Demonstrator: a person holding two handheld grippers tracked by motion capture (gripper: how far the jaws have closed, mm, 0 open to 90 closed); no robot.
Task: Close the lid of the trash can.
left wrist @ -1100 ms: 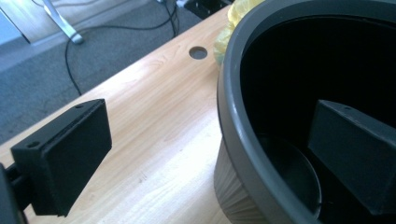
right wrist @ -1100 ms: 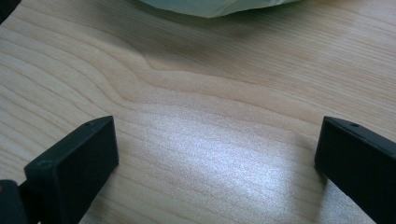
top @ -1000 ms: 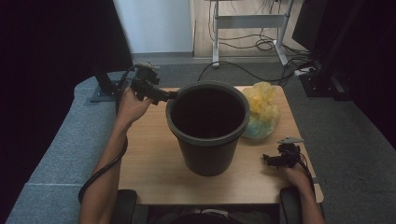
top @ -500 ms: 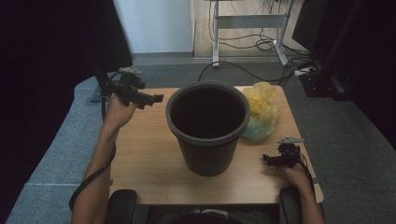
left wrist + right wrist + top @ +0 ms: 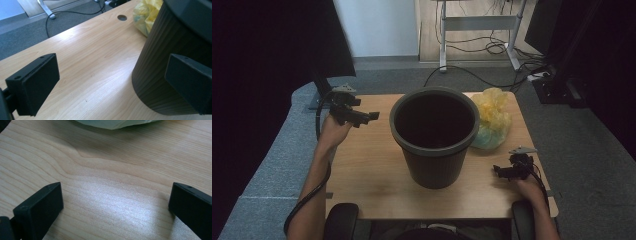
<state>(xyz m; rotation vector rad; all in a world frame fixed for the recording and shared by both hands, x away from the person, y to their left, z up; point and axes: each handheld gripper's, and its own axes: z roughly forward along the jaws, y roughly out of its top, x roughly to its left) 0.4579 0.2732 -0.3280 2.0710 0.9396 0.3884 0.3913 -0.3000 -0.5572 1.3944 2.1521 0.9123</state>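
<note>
A dark ribbed bin (image 5: 434,135) stands upright in the middle of the wooden table (image 5: 367,175), empty as far as its dark inside shows. A crumpled yellow plastic bag (image 5: 493,119) lies against its far right side. My left gripper (image 5: 371,117) hovers over the table's far left corner, open, pointing toward the bin's rim and apart from it. In the left gripper view the bin wall (image 5: 160,65) rises on the right and the bag (image 5: 146,15) lies beyond. My right gripper (image 5: 498,171) rests low at the front right, open, with bare wood between its jaws (image 5: 115,202).
Grey carpet surrounds the table. A white desk frame (image 5: 479,25) and loose cables (image 5: 462,70) lie on the floor behind. A dark monitor stands at the far left, and black equipment (image 5: 557,85) at the far right. A cable hole (image 5: 122,17) pierces the tabletop.
My left gripper drew back from the bin's rim to the left, then came slightly back toward the bin. The right gripper stayed still.
</note>
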